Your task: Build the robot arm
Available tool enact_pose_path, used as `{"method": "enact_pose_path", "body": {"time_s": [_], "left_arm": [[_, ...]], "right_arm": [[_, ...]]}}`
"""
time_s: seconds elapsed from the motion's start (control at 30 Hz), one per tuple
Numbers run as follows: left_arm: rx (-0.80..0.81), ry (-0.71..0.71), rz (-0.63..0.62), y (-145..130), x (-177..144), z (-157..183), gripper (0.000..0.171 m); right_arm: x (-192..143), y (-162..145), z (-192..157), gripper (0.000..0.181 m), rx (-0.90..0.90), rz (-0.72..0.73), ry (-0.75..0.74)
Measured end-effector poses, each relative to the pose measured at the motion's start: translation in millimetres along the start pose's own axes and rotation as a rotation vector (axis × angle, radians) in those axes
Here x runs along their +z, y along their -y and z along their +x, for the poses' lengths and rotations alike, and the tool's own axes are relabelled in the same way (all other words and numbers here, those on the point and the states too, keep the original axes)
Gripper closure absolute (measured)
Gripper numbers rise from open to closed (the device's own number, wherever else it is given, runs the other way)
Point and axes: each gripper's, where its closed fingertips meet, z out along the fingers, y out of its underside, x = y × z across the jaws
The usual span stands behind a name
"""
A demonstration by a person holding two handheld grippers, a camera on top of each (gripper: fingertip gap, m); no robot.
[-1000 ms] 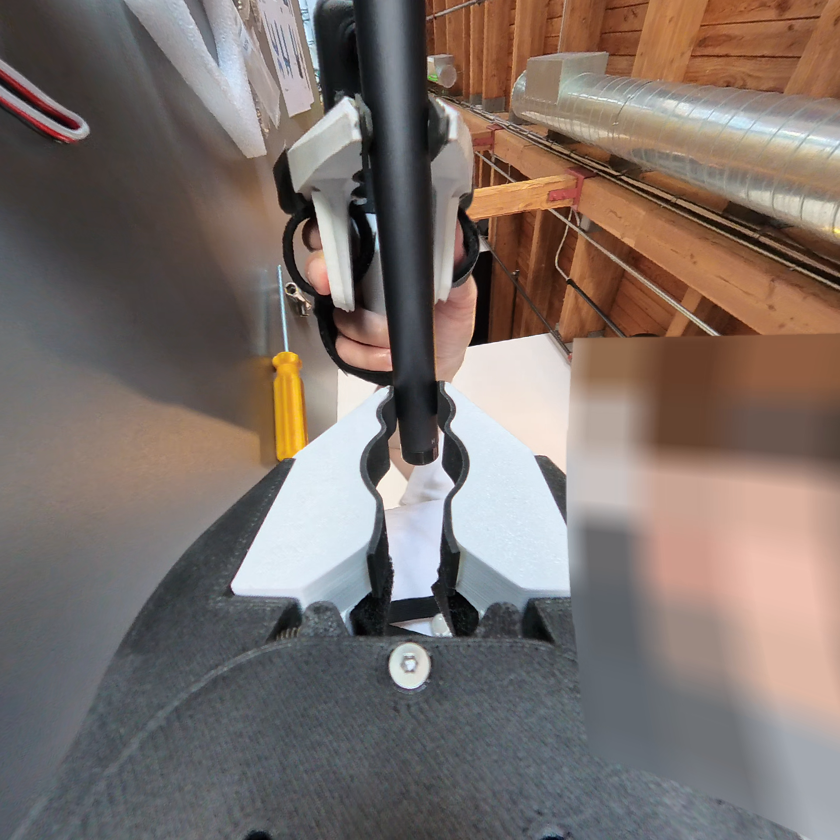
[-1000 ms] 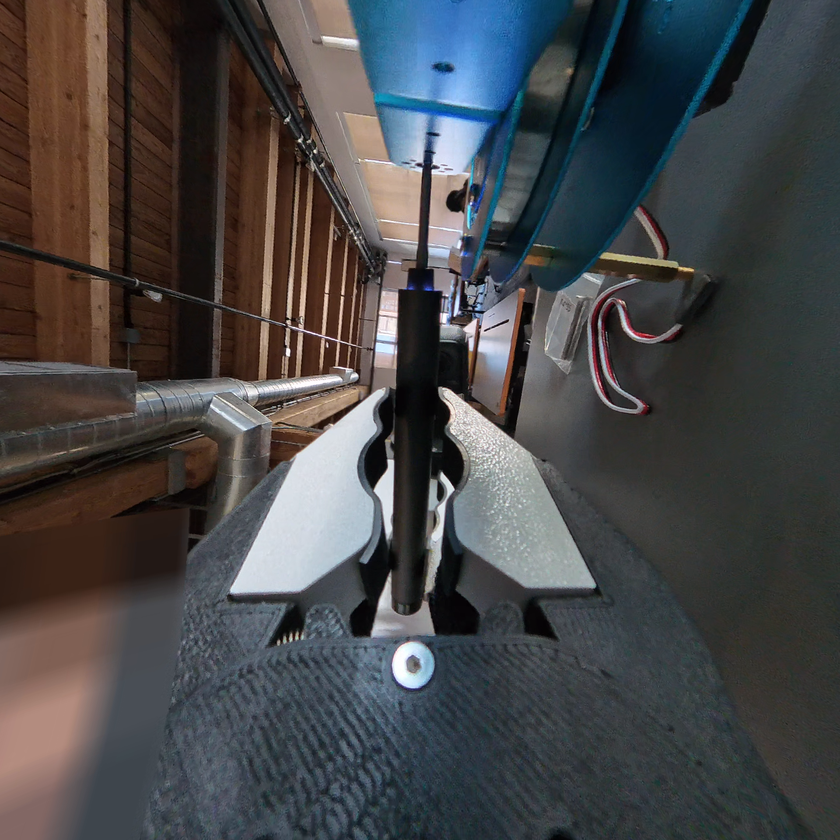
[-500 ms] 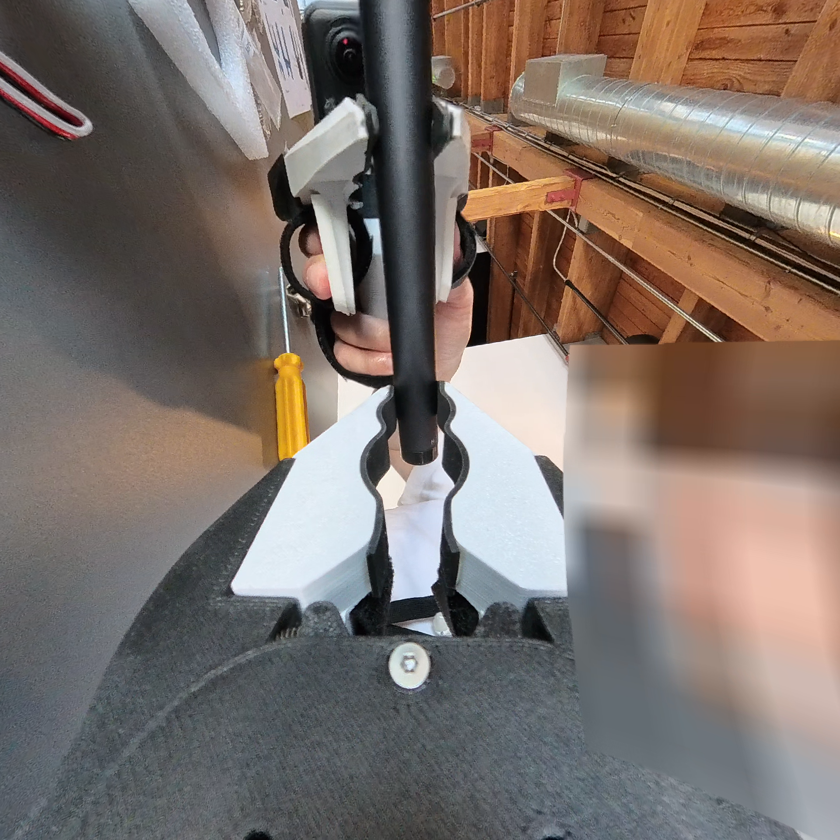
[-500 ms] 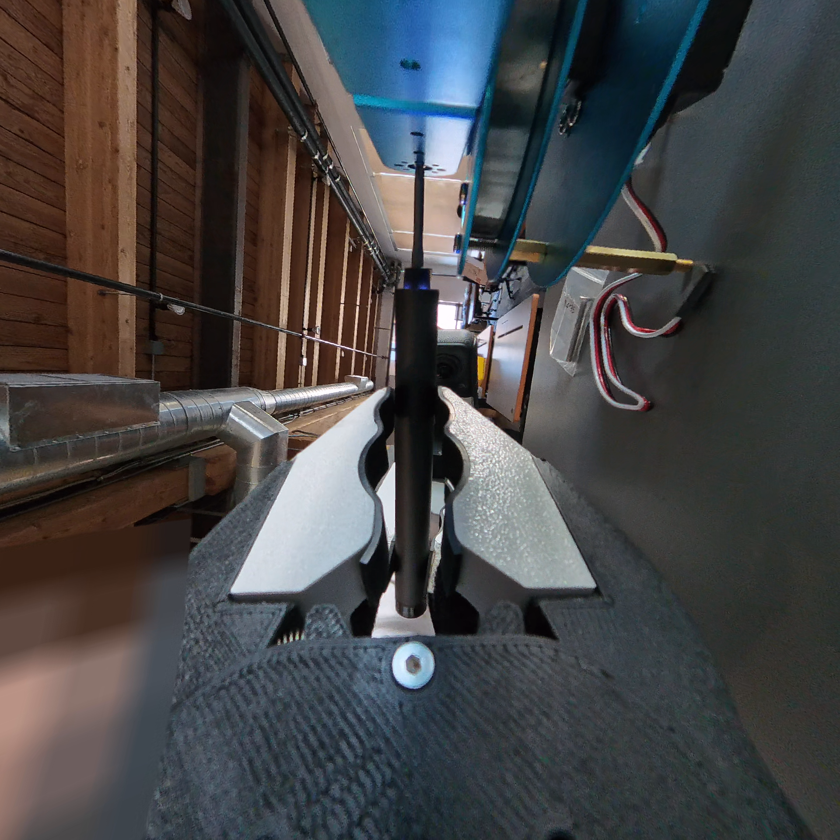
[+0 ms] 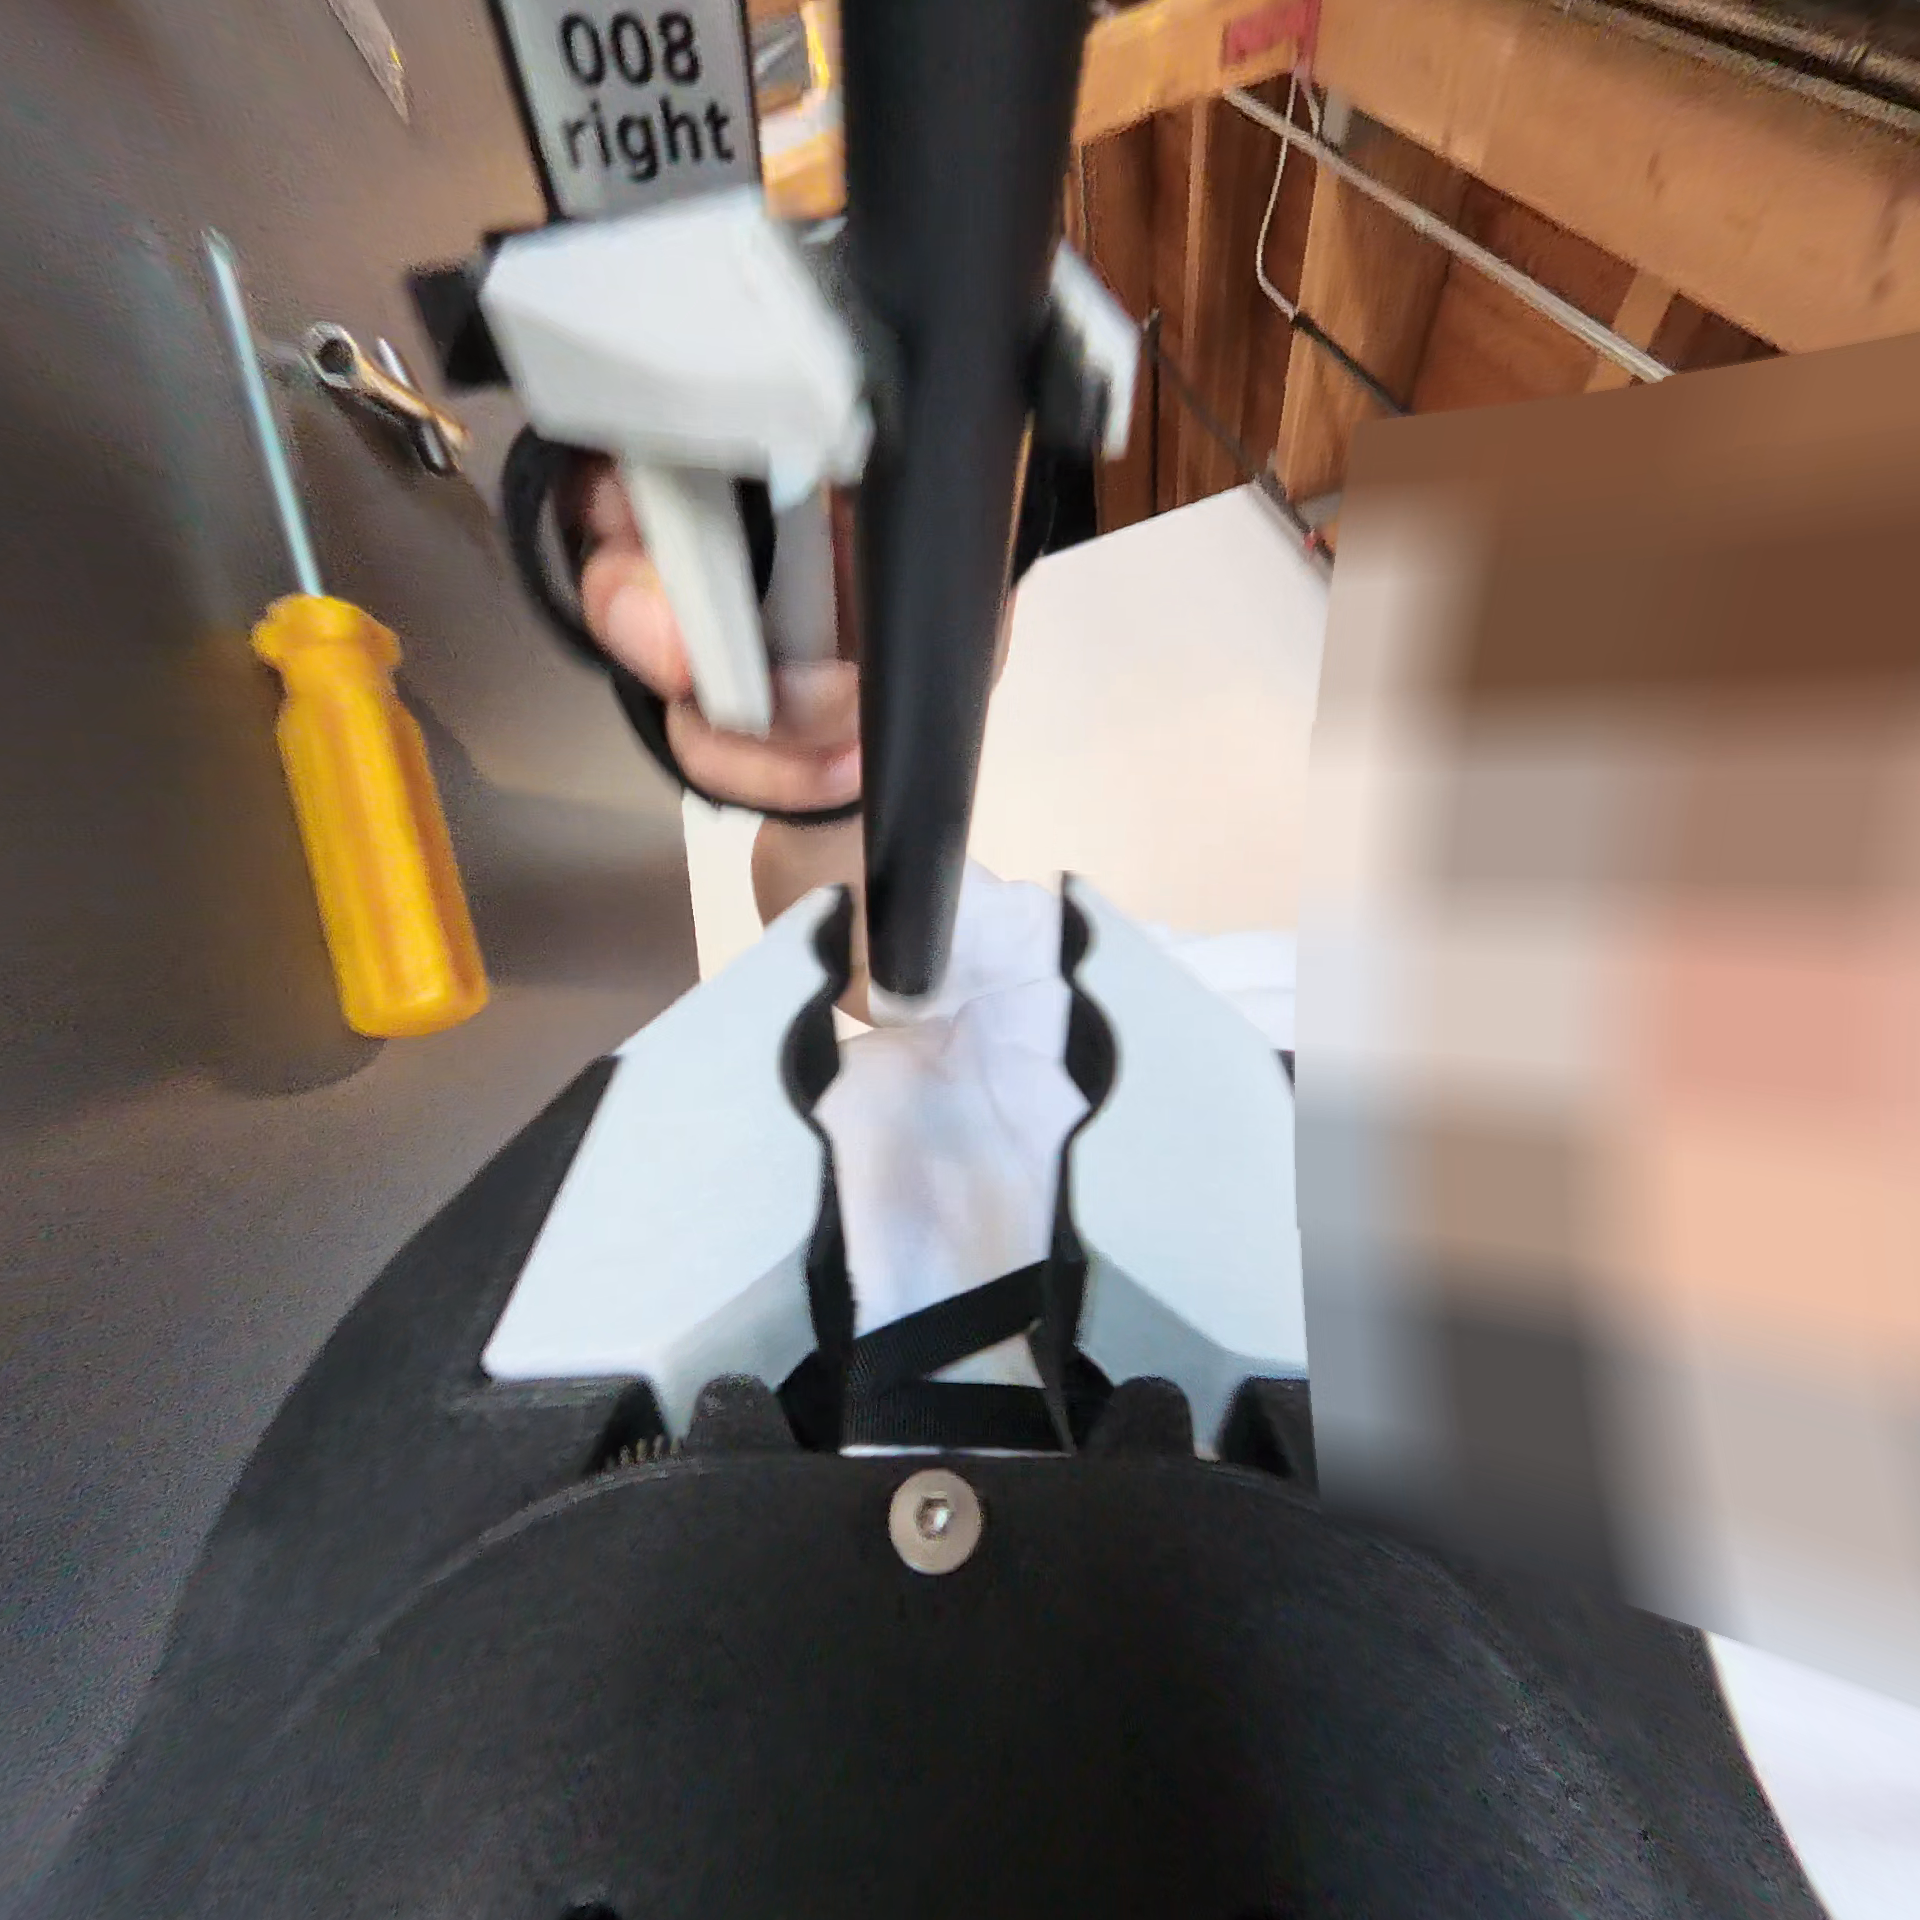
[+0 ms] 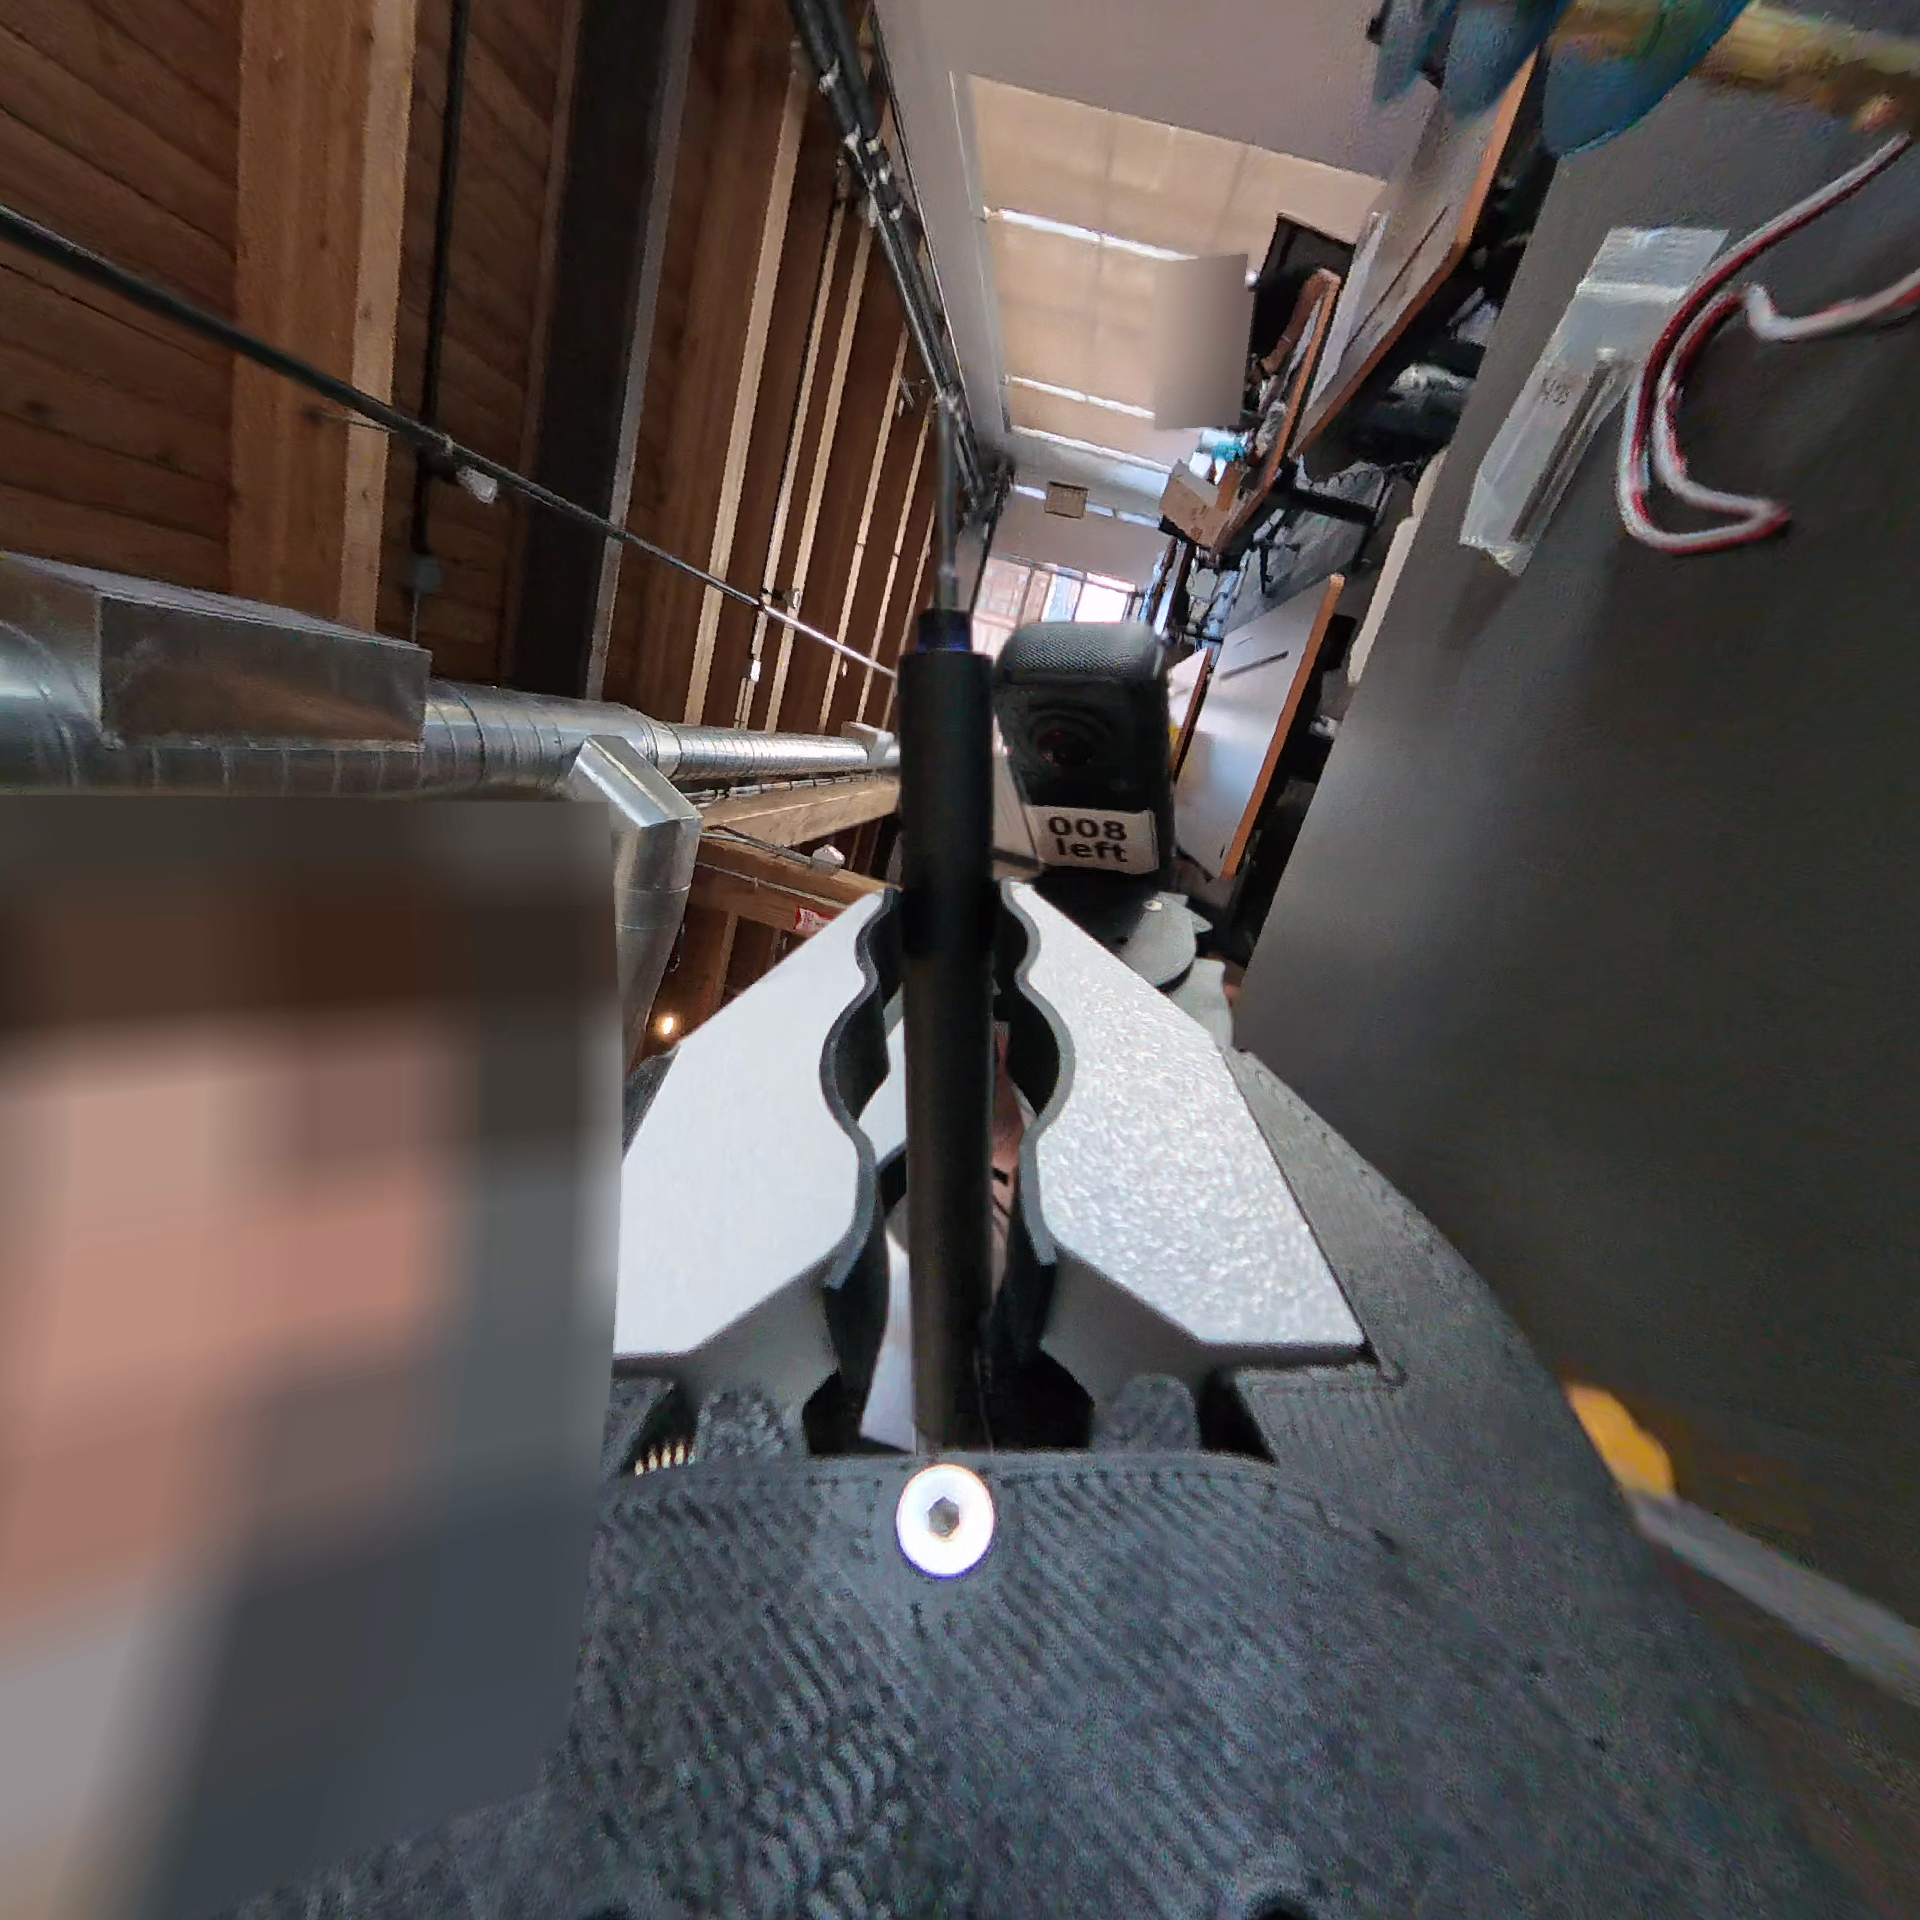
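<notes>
Black tool handle sits clamped between the pads of the right hand-held gripper, thin shaft pointing to 12 o'clock. Left hand-held gripper is spread, pinching nothing; the handle's butt end hangs just inside its tips, near the left pad. Yellow screwdriver lies at 10 o'clock on the grey worktop; red-white wires at 2 o'clock.

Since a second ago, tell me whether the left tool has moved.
Yes: the left tool opened and moved closer to the yellow screwdriver, which now looks larger.
</notes>
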Motion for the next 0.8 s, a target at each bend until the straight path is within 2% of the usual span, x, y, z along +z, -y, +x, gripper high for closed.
{"method": "enact_pose_path", "body": {"time_s": [0.03, 0.13, 0.2, 0.27, 0.37, 0.43, 0.53, 0.6, 0.7, 0.8], "left_arm": [[0.006, 0.007, -0.014, -3.3, 2.5, -2.9, 0.127], [0.067, 0.053, -0.019, -8.7, -0.2, -11.8, 0.130], [0.137, 0.098, -0.013, -10.5, -7.1, -12.4, 0.139], [0.231, 0.179, 0.019, -4.2, -17.8, -12.7, 0.137], [0.402, 0.347, 0.099, 12.4, -35.4, -14.3, 0.137], [0.523, 0.533, 0.100, 20.6, -40.3, -27.1, 0.133], [0.608, 0.787, -0.010, 25.1, -26.9, -54.5, 0.114], [0.641, 0.939, -0.103, 30.0, -15.6, -74.0, 0.111], [0.654, 1.165, -0.263, 35.0, -11.2, -100.5, 0.119], [0.629, 1.227, -0.323, 36.2, -5.1, -103.7, 0.148]], "right_arm": [[-14.2, 3.7, -5.3, 0.167, -0.017, 0.019, -0.001], [-66.9, 22.1, -18.3, 0.167, -0.098, 0.054, -0.079], [-108.9, 37.0, -21.4, 0.166, -0.168, 0.052, -0.206], [-154.5, 47.9, -16.4, 0.166, -0.236, 0.000, -0.393], [-223.6, 64.4, 1.7, 0.167, -0.410, -0.104, -0.719], [-254.2, 63.9, 8.6, 0.166, -0.488, -0.205, -0.829], [-272.3, 52.1, 18.8, 0.166, -0.579, -0.380, -0.901], [-279.2, 47.4, 31.2, 0.166, -0.609, -0.474, -0.972], [-286.1, 42.9, 48.6, 0.165, -0.683, -0.618, -1.072], [-291.2, 38.8, 63.4, 0.164, -0.743, -0.709, -1.129]]}}
